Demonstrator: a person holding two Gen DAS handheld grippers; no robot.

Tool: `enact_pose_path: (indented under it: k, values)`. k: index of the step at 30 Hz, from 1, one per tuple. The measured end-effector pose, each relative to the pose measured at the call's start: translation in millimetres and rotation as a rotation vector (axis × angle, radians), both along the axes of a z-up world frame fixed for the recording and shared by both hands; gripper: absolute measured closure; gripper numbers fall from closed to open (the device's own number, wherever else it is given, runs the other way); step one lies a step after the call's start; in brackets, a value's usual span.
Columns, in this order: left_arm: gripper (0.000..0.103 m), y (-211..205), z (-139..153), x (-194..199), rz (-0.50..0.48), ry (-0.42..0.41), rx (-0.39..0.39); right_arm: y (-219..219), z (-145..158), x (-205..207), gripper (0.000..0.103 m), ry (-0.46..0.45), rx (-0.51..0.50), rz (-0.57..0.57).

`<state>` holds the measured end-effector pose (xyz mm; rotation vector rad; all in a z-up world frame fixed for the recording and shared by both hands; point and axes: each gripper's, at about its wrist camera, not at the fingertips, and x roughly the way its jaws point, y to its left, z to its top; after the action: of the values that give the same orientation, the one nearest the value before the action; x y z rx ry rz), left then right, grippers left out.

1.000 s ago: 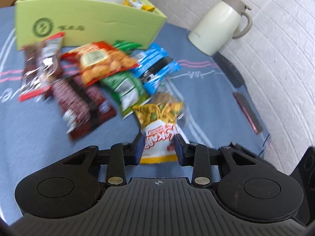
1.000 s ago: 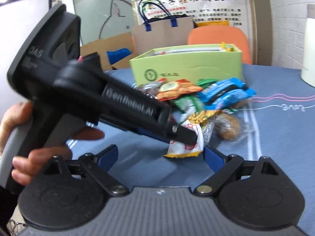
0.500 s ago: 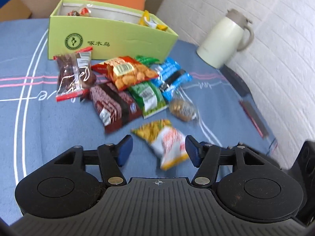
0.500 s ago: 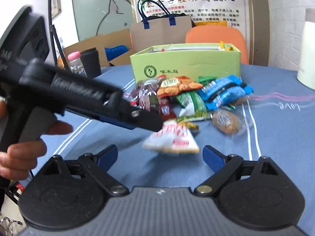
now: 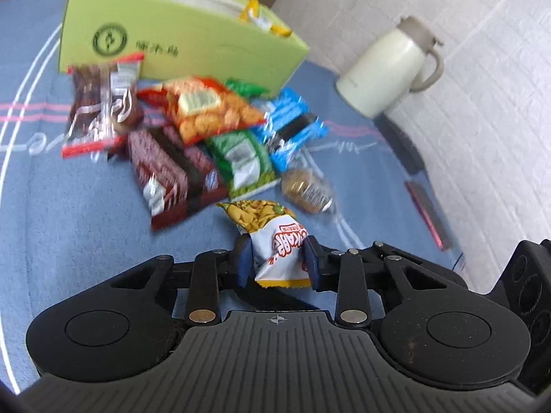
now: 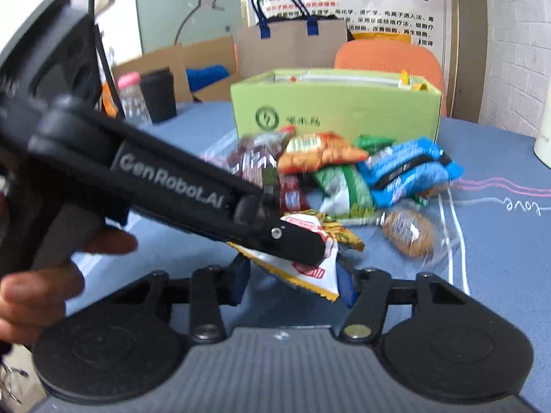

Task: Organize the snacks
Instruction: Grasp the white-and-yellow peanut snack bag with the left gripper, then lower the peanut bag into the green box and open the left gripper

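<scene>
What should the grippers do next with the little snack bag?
Probably lift the snack bag toward the green box. The left gripper pinches it, the right gripper is closing around it too, and the box is open on top.

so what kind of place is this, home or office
Likely an office or lab meeting room: a printed wall poster, cardboard boxes stacked behind the blue table, and an orange office chair.

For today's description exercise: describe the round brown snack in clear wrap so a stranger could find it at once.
Start at the green box on the blue tablecloth, then follow the heap of snack packets spilling from it toward the camera. At the heap's near right edge, just past the blue packet, lies the round brown snack. It alone is round and clear-wrapped; its neighbours are flat printed packets.
</scene>
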<state>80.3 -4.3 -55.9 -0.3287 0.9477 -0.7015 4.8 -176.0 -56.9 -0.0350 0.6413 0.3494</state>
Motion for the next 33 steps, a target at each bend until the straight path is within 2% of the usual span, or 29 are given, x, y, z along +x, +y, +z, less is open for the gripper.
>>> enact_pose_path:
  k: [5,8,11,14,16,19,20,21,22,23,25,27,30,33]
  values:
    - [0.092,-2.0,45.4,29.0,0.033,-0.127,-0.019,8.7,39.5,42.9,0.039,-0.143,-0.057,0.033]
    - [0.091,-7.4,76.9,67.7,0.064,-0.221,-0.026,11.9,61.9,89.9,0.038,-0.226,-0.093,0.050]
    - [0.090,-16.4,96.4,115.8,0.094,-0.263,-0.016,9.7,72.4,145.0,0.037,-0.252,-0.109,0.056]
    - [0.090,-27.6,98.1,161.2,0.125,-0.256,0.006,-0.1,68.9,193.1,0.036,-0.228,-0.088,0.065]
    - [0.090,-33.0,92.9,186.0,0.147,-0.240,0.034,-5.7,58.7,220.6,0.036,-0.197,-0.069,0.076]
    - [0.089,-42.0,76.3,219.2,0.162,-0.210,0.081,-9.9,42.8,246.1,0.036,-0.153,-0.092,0.080]
    - [0.082,-43.1,70.3,227.4,0.163,-0.195,0.086,-12.5,39.6,250.1,0.028,-0.141,-0.077,0.075]
    - [0.072,-41.7,64.6,233.2,0.172,-0.185,0.090,-14.2,39.7,251.4,0.025,-0.135,-0.074,0.085]
    - [0.068,-40.4,61.7,235.4,0.186,-0.181,0.092,-15.2,42.5,248.3,0.024,-0.148,-0.089,0.087]
    - [0.062,-36.9,61.5,234.2,0.199,-0.185,0.083,-16.3,48.7,242.3,0.020,-0.176,-0.113,0.081]
    - [0.059,-26.1,64.5,223.3,0.212,-0.200,0.051,-19.9,64.3,225.7,0.010,-0.247,-0.140,0.051]
    - [0.056,-14.9,72.2,209.9,0.207,-0.210,0.036,-28.3,75.7,203.8,0.010,-0.272,-0.124,0.048]
    - [0.046,1.2,83.1,174.1,0.191,-0.255,0.036,-48.0,74.6,168.5,0.010,-0.222,-0.087,0.039]
    - [0.046,5.7,80.9,139.5,0.117,-0.240,-0.005,-65.3,49.5,130.7,0.010,-0.115,-0.079,0.004]
